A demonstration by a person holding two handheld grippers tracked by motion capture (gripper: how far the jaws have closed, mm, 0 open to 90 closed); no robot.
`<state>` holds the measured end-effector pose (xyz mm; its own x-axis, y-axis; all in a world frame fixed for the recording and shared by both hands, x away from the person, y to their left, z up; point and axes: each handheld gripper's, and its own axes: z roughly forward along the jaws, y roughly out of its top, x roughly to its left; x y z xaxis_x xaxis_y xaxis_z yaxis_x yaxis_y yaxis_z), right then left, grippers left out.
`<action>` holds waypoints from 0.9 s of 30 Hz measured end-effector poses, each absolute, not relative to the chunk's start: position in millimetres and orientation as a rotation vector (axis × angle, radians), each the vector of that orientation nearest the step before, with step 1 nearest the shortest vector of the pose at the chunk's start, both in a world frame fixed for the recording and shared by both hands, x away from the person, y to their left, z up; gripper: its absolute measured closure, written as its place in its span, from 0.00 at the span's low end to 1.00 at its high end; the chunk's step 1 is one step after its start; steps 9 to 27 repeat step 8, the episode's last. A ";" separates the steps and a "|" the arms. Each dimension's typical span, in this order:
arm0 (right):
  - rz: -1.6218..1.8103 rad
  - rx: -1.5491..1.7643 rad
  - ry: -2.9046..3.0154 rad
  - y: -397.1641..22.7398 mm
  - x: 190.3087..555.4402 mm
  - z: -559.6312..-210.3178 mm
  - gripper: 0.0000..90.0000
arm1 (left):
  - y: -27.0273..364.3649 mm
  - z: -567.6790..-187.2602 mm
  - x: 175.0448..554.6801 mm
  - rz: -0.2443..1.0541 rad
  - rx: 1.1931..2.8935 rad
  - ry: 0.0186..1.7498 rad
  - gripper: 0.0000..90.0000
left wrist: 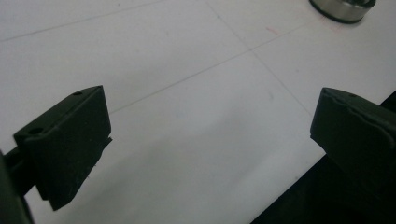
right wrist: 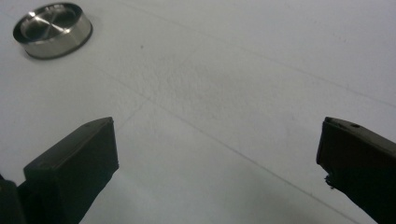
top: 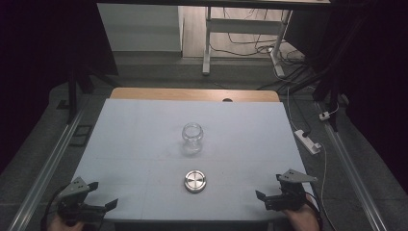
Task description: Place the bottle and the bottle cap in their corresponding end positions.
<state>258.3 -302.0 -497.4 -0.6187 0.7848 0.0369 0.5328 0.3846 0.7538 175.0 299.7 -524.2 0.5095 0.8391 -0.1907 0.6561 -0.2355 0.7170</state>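
A clear glass jar (top: 192, 137) stands upright and uncapped in the middle of the white table (top: 134, 144). A round metal lid (top: 195, 181) lies flat in front of it, nearer the front edge. My left gripper (top: 102, 194) rests open at the front left corner, well left of the lid. My right gripper (top: 269, 186) is open at the front right, pointing toward the lid. In the left gripper view the gripper (left wrist: 210, 126) has wide-spread jaws over bare table, with the lid (left wrist: 343, 7) at the top right. The right gripper (right wrist: 217, 144) is likewise empty, lid (right wrist: 52, 29) at the top left.
A wooden strip (top: 192, 94) runs along the table's far edge. On the floor to the right lie a white power strip (top: 308, 141) and cables. Metal rails (top: 48, 168) flank the table on both sides. White desk legs (top: 207, 43) stand farther back.
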 end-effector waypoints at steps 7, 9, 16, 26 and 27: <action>1.054 1.156 2.334 -301.7 255.4 -497.1 0.00 | 300.7 -524.6 172.8 0.300 1.990 1.251 0.00; 1.051 1.157 2.335 -301.7 255.6 -497.3 0.00 | 300.7 -524.5 173.1 0.298 1.986 1.252 0.00; 1.051 1.157 2.335 -301.7 255.6 -497.3 0.00 | 300.7 -524.5 173.1 0.298 1.986 1.252 0.00; 1.051 1.157 2.335 -301.7 255.6 -497.3 0.00 | 300.7 -524.5 173.1 0.298 1.986 1.252 0.00; 1.051 1.157 2.335 -301.7 255.6 -497.3 0.00 | 300.7 -524.5 173.1 0.298 1.986 1.252 0.00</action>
